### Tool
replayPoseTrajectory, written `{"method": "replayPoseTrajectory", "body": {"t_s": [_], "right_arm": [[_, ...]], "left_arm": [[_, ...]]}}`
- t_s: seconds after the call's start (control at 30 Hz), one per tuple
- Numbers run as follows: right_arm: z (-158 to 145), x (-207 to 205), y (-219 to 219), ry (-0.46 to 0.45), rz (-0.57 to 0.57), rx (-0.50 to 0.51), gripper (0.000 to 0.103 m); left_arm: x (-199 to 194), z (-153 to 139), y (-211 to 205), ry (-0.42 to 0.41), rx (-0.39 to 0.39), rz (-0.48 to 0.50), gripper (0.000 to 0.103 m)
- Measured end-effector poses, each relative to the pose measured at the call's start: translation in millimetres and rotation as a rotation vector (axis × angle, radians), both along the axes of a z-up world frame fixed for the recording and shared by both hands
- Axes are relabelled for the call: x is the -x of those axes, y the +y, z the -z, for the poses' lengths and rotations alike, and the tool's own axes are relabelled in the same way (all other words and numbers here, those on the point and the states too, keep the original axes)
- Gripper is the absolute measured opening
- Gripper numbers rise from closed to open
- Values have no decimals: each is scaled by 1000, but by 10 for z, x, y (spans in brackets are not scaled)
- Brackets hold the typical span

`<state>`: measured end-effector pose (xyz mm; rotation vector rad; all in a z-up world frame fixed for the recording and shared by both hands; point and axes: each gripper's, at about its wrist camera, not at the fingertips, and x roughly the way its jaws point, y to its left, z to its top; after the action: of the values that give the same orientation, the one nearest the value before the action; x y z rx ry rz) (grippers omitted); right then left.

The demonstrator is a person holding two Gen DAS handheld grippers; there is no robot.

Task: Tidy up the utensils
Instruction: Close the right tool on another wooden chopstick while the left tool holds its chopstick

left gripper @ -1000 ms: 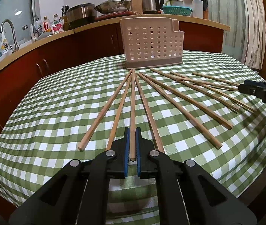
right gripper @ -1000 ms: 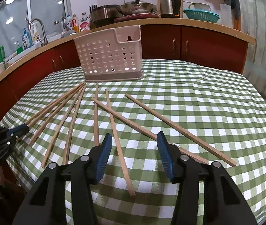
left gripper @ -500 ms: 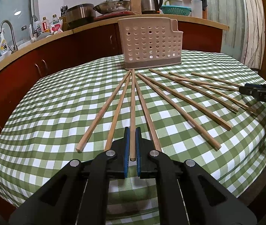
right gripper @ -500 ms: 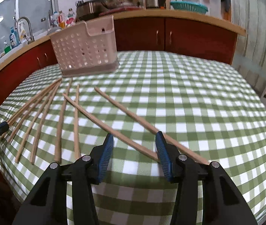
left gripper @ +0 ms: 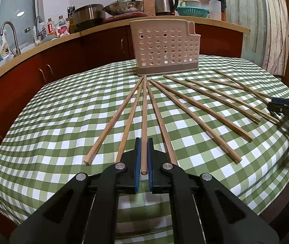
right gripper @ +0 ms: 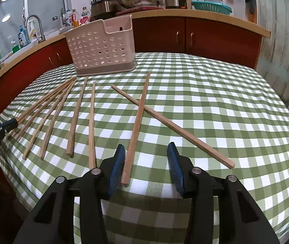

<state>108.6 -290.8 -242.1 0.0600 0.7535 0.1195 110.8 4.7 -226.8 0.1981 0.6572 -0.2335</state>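
text: faint pale letters on right gripper (left gripper: 286, 109) body, right of the utensil holder (left gripper: 165, 48), unreadable | bottles (left gripper: 55, 27) left of the holder: labels too small to read

My left wrist camera sits low at the near edge of the checked counter (left gripper: 63, 105), looking along the chopsticks toward the perforated caddy (left gripper: 165, 47), while my right wrist camera looks from further right at that same caddy (right gripper: 101, 48) and cloth.
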Motion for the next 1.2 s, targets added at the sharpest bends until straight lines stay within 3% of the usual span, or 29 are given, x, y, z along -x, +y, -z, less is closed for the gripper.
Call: {"method": "replayPoseTrajectory", "body": {"t_s": [0.1, 0.23, 0.57, 1.2], "right_arm": [[9, 70, 38, -27, -12, 3, 41], [35, 97, 124, -47, -35, 12, 27], [25, 123, 86, -70, 0, -22, 8], [-406, 225, 149, -192, 18, -5, 7]], "left_arm": [[5, 10, 13, -2, -4, -6, 7], [12, 18, 24, 0, -2, -8, 7], [29, -1, 25, -9, -3, -9, 7], [201, -362, 41, -142, 16, -26, 7]]}}
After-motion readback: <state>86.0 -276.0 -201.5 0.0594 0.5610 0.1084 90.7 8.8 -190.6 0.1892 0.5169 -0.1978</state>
